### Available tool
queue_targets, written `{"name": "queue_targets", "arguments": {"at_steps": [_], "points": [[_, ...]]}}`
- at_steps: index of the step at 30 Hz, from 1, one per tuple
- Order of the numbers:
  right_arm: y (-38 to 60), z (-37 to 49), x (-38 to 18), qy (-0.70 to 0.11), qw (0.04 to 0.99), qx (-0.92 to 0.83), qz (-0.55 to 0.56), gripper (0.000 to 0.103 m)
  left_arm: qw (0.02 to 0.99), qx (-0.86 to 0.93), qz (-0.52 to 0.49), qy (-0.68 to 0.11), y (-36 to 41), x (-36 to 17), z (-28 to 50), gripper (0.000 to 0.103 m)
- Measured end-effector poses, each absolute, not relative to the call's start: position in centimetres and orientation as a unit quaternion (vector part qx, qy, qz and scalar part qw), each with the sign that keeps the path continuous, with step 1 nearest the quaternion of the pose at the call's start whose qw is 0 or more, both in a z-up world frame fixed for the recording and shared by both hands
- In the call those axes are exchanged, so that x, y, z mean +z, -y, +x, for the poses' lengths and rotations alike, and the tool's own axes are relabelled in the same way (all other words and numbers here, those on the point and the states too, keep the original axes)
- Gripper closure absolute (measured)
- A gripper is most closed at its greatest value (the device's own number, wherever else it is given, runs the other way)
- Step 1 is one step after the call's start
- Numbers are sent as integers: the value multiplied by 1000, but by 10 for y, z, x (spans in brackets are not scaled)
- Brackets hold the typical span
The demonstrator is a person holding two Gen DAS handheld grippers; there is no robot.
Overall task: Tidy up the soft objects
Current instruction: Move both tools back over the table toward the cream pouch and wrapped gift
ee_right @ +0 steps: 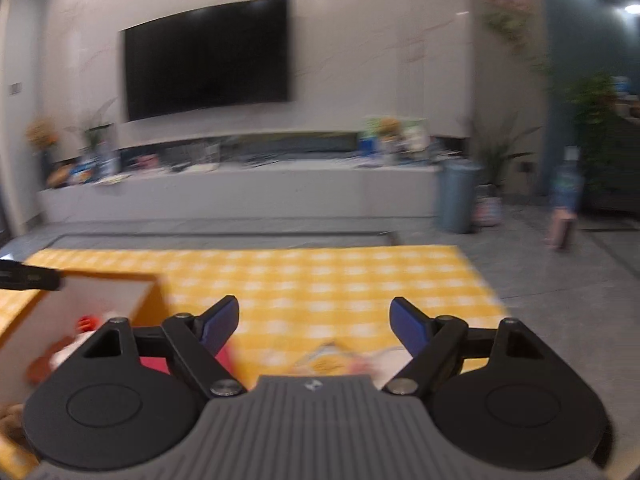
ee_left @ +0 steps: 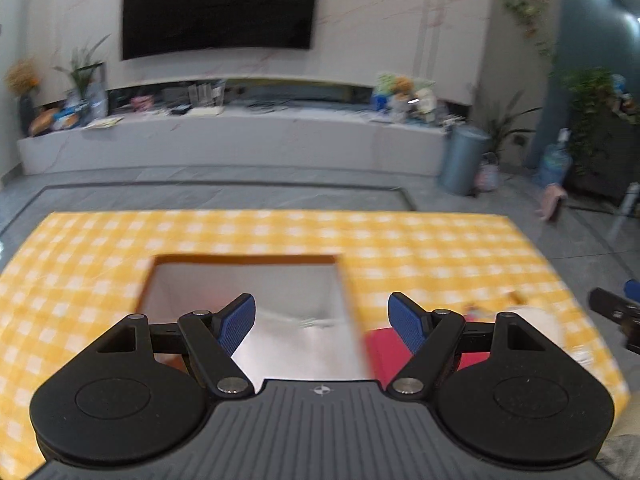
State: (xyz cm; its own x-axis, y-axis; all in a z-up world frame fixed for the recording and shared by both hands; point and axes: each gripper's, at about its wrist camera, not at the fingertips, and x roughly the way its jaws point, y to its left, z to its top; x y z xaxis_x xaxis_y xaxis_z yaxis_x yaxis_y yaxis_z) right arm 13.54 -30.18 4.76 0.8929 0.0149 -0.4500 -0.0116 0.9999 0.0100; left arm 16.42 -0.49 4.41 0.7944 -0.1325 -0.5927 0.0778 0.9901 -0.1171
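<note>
closest to my left lens, the left tool (ee_left: 321,320) stands spread wide with nothing between its blue pads (ee_left: 238,323); it hangs above the open box (ee_left: 248,264), which sits near the middle of the desk (ee_left: 440,248) under a yellow checked cloth. blur hides most of the box's inside, though i can make out pale shapes lying at its bottom, so i judge that some soft things are already put away. just past the box's right wall a red soft thing (ee_left: 386,350) lies on the cloth, and beside it, toward the desk's right edge, a white soft thing (ee_left: 540,320); both are outside the box, so work is left. the other tool's tip pokes in at the far right of this view. the only mark i find is a small round emblem on the tool body; no readable writing anywhere.

from my right lens, the right tool (ee_right: 314,326) is likewise released and empty. under it, near the desk's front edge, lies a pale and yellow soft thing (ee_right: 332,360), too smeared to name. the box is at left, with something red and white (ee_right: 86,326) inside. i'd call the job partway done, with at least three pieces outstanding. again only a tiny emblem, no legible text.
</note>
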Motion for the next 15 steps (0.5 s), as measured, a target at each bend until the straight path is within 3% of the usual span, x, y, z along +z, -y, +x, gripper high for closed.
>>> {"name": "queue_targets", "arguments": {"at_steps": [9,15], "points": [[408,124,26,-298,939,-159,63,15,917,-182,-32,-355,102,48,180,14],[425,138,-6,-361,918,-143,86,14,893,-224,-9,-391,166,19,196,14]]}}
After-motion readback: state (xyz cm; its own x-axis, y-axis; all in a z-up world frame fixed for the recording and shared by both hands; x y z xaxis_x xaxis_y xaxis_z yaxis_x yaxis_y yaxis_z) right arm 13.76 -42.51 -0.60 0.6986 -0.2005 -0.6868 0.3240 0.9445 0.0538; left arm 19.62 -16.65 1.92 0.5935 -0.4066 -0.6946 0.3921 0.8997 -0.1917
